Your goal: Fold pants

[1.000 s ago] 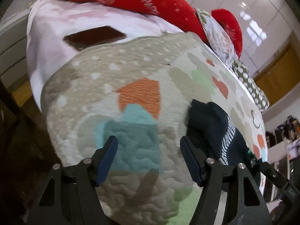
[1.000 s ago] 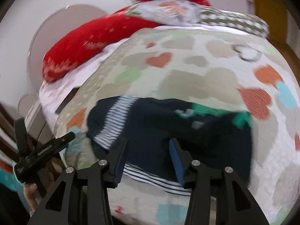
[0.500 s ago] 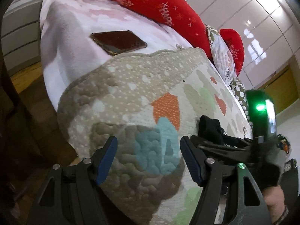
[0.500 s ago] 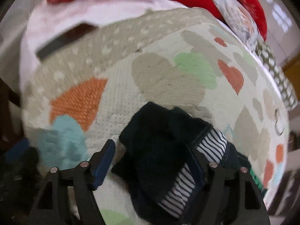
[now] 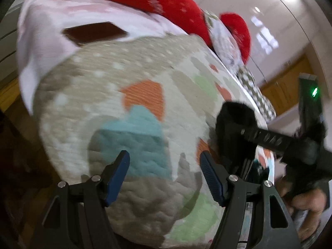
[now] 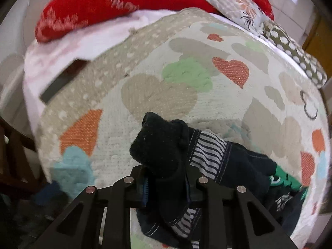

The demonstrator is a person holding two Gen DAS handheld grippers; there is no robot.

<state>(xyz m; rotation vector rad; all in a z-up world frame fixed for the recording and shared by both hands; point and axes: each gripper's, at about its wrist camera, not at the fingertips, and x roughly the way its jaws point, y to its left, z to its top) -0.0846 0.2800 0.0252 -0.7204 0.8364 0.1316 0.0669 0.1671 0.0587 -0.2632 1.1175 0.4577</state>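
The pants (image 6: 238, 166) are dark navy with a striped white lining and a green patch, bunched on a quilt with coloured hearts (image 6: 186, 72). My right gripper (image 6: 166, 188) is shut on a dark end of the pants, which sticks up between its jaws. In the left wrist view the same dark end (image 5: 234, 122) shows at the right, held by the right gripper (image 5: 232, 139). My left gripper (image 5: 165, 176) is open and empty above the quilt's near corner (image 5: 132, 124), left of the pants.
A dark phone (image 5: 93, 33) lies on the pale pink sheet (image 5: 41, 31) beyond the quilt. Red pillows (image 6: 108, 6) and patterned pillows (image 6: 294, 47) line the far side. The bed edge drops to a wooden floor (image 5: 8, 95) at the left.
My right gripper has closed on the dark end of the pants and lifted it. My left gripper stays open over the quilt corner, shifting slightly.
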